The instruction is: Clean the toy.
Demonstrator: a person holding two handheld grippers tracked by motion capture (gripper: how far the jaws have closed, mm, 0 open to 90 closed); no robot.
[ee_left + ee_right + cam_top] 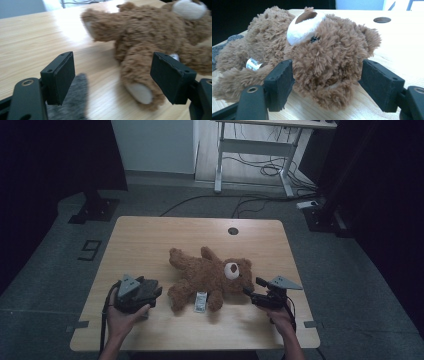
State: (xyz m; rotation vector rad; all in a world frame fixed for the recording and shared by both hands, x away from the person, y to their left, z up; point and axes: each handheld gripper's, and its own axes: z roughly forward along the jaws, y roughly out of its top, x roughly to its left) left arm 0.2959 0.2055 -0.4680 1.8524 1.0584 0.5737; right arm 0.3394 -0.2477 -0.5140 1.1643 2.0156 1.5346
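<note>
Two grippers flank the teddy bear (210,277) lying mid-table toward the near edge: left gripper (156,296) released beside its leg, right gripper (248,287) spread around its head, likely staged for a grab.

The teddy bear (210,277) sprawls across mid-table (150,240), leaving bare wood behind it and along both sides

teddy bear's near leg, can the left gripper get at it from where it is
Probably yes: the left gripper is open, the teddy bear leg's pale sole lies just ahead of its jaws, with bare table around.
</note>
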